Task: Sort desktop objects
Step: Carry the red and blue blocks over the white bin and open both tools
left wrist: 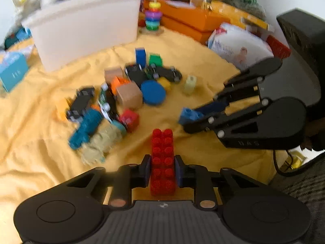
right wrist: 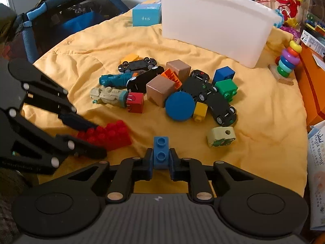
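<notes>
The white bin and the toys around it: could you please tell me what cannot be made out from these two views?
- White bin contents: both views, its tall front wall hides the inside.
- Toy pile detail: left wrist view, motion blur.
- Red brick underside: left gripper fingers cover its sides.
- Print on the blue box: too small.

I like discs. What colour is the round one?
Blue disc; clearest in the right wrist view.

Even, soft daylight — no harsh shadows; left wrist view smeared by motion blur, right sharper, fisheye edges bending.
</notes>
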